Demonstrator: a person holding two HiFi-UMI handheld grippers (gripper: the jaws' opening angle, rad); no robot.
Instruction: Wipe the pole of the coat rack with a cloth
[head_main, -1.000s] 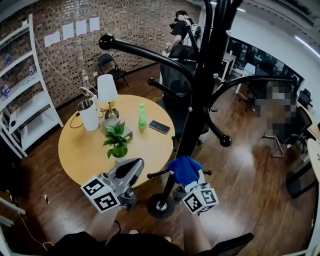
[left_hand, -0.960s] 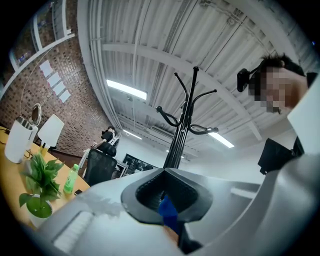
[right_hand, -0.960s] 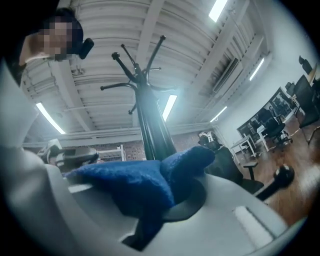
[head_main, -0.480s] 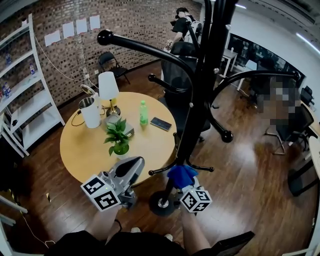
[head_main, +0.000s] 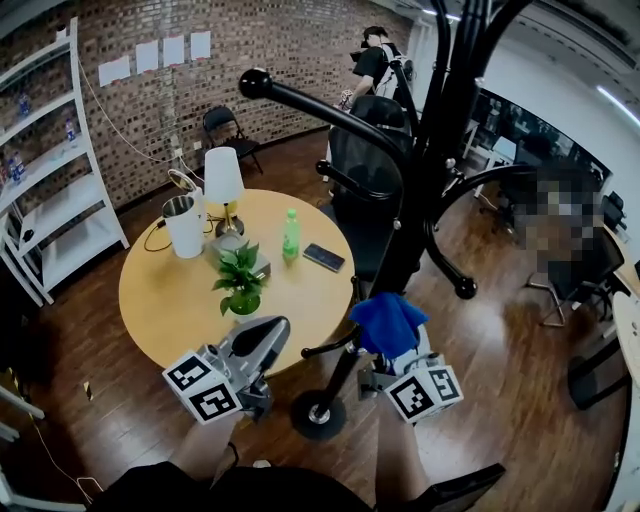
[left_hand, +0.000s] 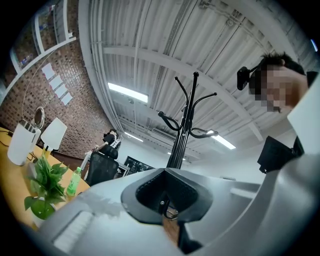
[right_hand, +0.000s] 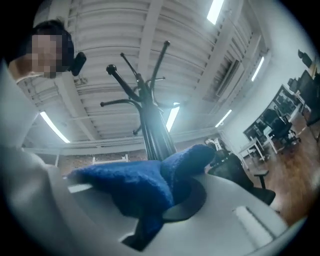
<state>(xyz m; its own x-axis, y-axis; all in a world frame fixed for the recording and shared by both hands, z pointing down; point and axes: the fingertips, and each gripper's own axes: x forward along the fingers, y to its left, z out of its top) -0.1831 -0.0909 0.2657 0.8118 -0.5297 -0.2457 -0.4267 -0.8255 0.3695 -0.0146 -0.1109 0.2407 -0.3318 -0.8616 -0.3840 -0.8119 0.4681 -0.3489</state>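
Pole (head_main: 402, 260): only the head view shows its base (head_main: 318, 413), with the cloth (head_main: 388, 322) just beside the pole. Right tongs (right_hand: 167, 205) clamp the cloth; left tongs (left_hand: 167, 212) closed, empty.

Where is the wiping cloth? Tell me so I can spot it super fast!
Find the tall black coat rack standing beside the round wooden table. Low down by its pole, the right gripper is shut on the blue cloth. It is the only bright blue, fluffy thing there; everything around it is black metal or grey plastic.

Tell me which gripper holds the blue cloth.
The right gripper, its jaws shut on the blue cloth; the left gripper is shut with nothing in it.
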